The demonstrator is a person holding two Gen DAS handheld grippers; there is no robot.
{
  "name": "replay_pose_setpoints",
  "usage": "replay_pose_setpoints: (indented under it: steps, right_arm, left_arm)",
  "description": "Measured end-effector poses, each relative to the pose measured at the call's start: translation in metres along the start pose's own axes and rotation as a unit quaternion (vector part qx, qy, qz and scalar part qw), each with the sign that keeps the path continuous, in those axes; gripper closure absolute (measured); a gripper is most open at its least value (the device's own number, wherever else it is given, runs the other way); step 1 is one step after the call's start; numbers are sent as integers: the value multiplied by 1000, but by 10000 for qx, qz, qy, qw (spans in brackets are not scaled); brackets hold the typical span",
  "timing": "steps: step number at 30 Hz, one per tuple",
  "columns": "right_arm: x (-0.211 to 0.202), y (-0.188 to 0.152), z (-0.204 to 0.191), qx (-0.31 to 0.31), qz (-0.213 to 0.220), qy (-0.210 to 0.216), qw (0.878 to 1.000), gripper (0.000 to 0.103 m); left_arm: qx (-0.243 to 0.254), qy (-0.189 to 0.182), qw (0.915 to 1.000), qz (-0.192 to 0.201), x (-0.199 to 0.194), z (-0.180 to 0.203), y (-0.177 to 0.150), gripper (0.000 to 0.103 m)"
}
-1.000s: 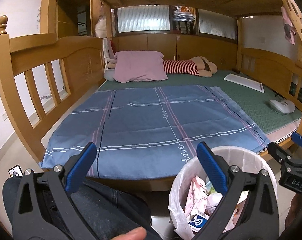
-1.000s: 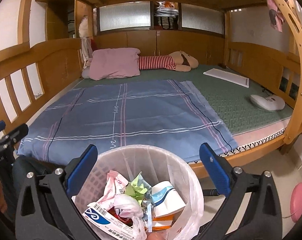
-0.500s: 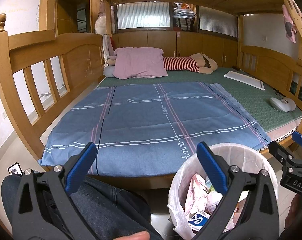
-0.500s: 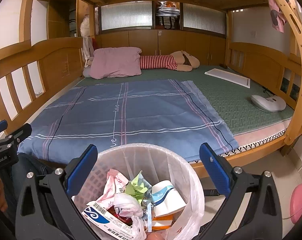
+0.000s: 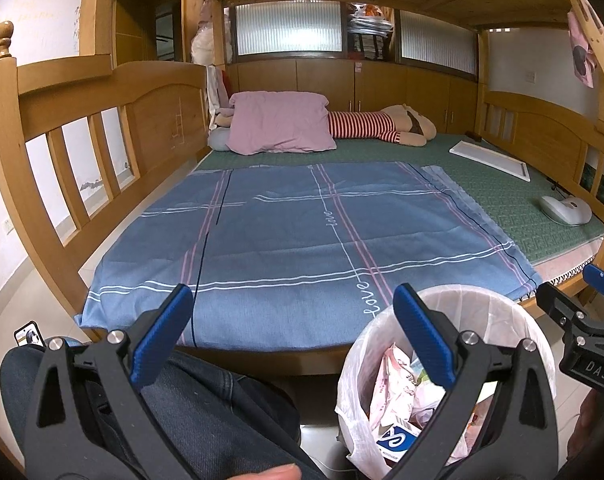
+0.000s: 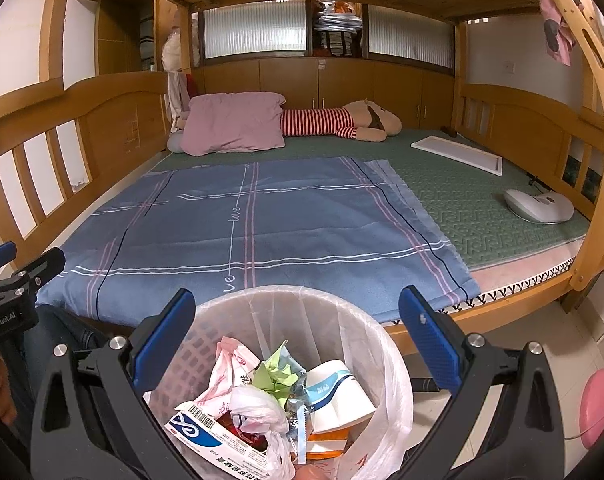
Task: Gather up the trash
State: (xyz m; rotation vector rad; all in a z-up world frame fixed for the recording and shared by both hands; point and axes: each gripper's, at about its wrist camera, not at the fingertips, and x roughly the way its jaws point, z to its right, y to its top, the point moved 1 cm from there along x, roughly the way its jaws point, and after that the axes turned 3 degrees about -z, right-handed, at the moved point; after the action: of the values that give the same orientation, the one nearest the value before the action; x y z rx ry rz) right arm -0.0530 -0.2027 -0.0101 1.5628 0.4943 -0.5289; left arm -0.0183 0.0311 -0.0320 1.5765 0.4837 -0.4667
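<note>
Trash [image 6: 262, 408] sits heaped in the white bin [image 6: 366, 320], which stands on the floor against the foot of the wooden bunk bed [image 5: 102, 92]: a blue-and-white carton, pink wrappers, a green scrap and crumpled plastic. Over the last second almost nothing has moved; both cameras have only drifted a little, the bed riding slightly lower in each view, and the bin's contents look the same. That suggests a pause between pickups, or the end of collecting. The left gripper [image 5: 290, 340] is spread wide and empty above a denim-clad knee [image 5: 222, 400], and the right gripper [image 6: 298, 336] is likewise released and empty, straddling the bin's mouth. No loose litter shows on the blue plaid sheet [image 5: 302, 232] or the green mat [image 6: 482, 192], only a pink pillow [image 5: 278, 128], a striped plush toy [image 5: 378, 128], a white panel [image 6: 458, 152] and a white device [image 6: 538, 206]. Only the right view looks straight down into the bin and catches a pink object [image 6: 598, 404] on the tiles; only the left view shows the knee and the carved bedpost [image 5: 0, 40].
</note>
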Motion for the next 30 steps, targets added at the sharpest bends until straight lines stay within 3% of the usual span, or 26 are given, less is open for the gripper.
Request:
replay_pose_setpoints:
  steps: [30]
  right_arm:
    - [4, -2, -3, -20, -40, 51, 10000, 3]
  left_arm:
    - [-26, -4, 10000, -68, 2, 7, -4, 3]
